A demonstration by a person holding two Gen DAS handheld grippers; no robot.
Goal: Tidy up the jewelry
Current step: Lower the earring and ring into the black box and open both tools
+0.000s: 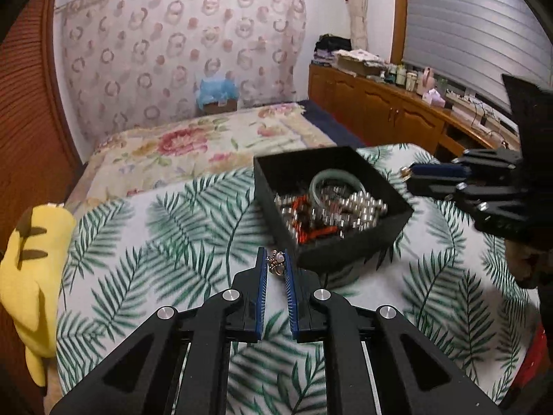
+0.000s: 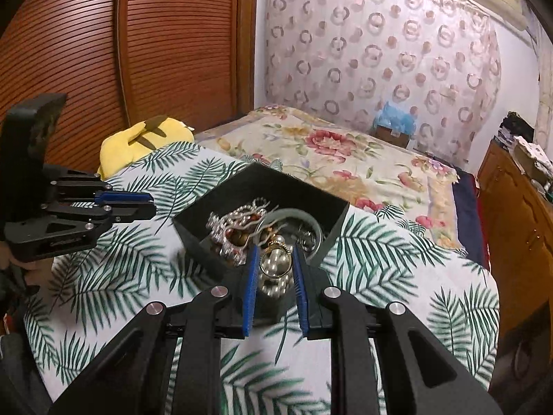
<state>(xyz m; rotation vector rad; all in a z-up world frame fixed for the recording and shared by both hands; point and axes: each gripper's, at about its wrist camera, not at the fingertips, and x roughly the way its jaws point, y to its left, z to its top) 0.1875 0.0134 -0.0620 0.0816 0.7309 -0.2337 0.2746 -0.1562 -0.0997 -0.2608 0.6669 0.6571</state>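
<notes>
Evidently both grippers are carrying pieces toward the same place. The left gripper (image 1: 275, 265) has its blue pads pinched on a small brooch-like ornament (image 1: 276, 263), gripped right at the fingertips so that the piece stays visible and can drop cleanly once the jaws part. It hangs just near of the black box (image 1: 373, 238), which sits on the palm-leaf cloth (image 1: 166, 242) to the right of centre in the left wrist view.

The right gripper (image 2: 275, 266) is closed on a gold ring (image 2: 274, 265), held flat between its pads above the near corner of the box, with pearl beads (image 2: 276, 285) showing behind and through the ring. Whether the ring is being lowered in or lifted out cannot be told from these views; given the task, depositing seems the likelier reading.

Inside the box lie a pale green bangle (image 1: 337, 183), silver beads (image 1: 366, 207) and some orange-red pieces (image 1: 312, 233), all heaped together, which suggests the box serves as the gathering point for loose items. Its open top and low walls let either gripper come in from above.

A yellow plush toy (image 1: 34, 269) rests at the far left edge of the cloth, well apart from the work. The floral bedspread (image 1: 207, 145) lies beyond.
</notes>
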